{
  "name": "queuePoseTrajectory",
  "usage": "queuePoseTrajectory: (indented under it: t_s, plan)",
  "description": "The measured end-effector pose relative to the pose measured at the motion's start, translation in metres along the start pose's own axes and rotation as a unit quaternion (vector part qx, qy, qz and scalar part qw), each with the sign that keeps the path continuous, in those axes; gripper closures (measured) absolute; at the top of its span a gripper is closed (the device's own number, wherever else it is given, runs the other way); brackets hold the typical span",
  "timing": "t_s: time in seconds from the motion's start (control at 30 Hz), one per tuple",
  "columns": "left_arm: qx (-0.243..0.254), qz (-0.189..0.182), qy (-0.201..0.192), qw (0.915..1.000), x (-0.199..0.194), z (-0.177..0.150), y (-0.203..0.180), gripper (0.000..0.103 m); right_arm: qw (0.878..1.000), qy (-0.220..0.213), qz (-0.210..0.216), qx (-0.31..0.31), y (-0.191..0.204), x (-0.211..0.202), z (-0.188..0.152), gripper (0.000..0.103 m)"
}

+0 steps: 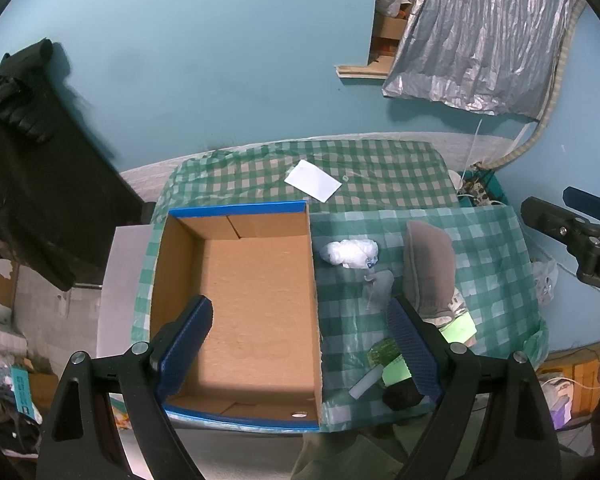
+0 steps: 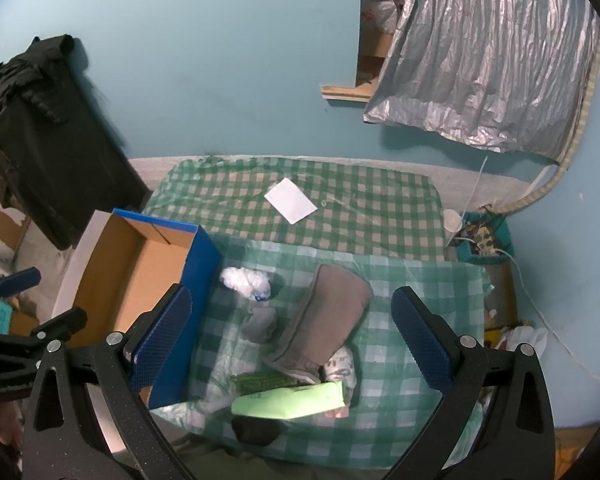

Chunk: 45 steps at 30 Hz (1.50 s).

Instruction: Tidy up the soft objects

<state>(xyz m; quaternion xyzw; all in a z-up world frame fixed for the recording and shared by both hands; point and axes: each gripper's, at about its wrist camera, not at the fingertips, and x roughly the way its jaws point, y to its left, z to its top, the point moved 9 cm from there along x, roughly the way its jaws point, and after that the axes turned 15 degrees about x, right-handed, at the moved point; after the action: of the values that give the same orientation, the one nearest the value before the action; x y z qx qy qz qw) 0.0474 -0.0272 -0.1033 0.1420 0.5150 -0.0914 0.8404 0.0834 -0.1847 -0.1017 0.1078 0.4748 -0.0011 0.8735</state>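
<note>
Our left tongs (image 1: 300, 344) hang with pads apart over the cardboard box (image 1: 240, 300), which holds nothing; our right tongs (image 2: 292, 340) are spread wide above the soft things, gripping nothing. Nearest us on the checked table (image 2: 420, 280) lies a black bundle (image 2: 256, 430), then a light green cloth (image 2: 292, 400), then a grey folded cushion (image 2: 328, 320) beside a small grey rag (image 2: 260, 324). Farther off sits a white crumpled wad (image 2: 246, 280), just beside the box's blue wall. A white card (image 2: 290, 200) lies well beyond.
</note>
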Motion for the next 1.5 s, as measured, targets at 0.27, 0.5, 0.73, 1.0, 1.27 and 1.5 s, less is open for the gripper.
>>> queuePoseTrajectory:
  t_s: [0.27, 0.5, 0.73, 1.0, 1.27, 1.5]
  plan:
    - [0.002, 0.001, 0.018, 0.9998, 0.018, 0.004, -0.005, 0.013, 0.999, 0.025, -0.007, 0.024, -0.028, 0.012, -0.001, 0.002]
    - [0.002, -0.005, 0.042, 0.9991, 0.046, 0.006, -0.009, 0.013, 0.998, 0.052, -0.022, 0.038, -0.057, 0.032, 0.006, 0.002]
    - [0.018, -0.002, 0.059, 0.9981, 0.071, 0.011, -0.02, 0.013, 0.995, 0.083, -0.031, 0.038, -0.08, 0.058, 0.0, 0.002]
    - [0.038, -0.016, 0.068, 0.9968, 0.095, 0.019, -0.042, 0.013, 0.991, 0.126, -0.044, 0.031, -0.098, 0.095, -0.021, 0.002]
    - [0.053, -0.04, 0.085, 0.9942, 0.121, 0.02, -0.073, 0.013, 0.98, 0.185, -0.068, 0.024, -0.125, 0.141, -0.068, 0.005]
    - [0.1, -0.048, 0.096, 0.9892, 0.15, 0.014, -0.106, 0.013, 0.973, 0.224, -0.053, 0.027, -0.135, 0.166, -0.105, 0.006]
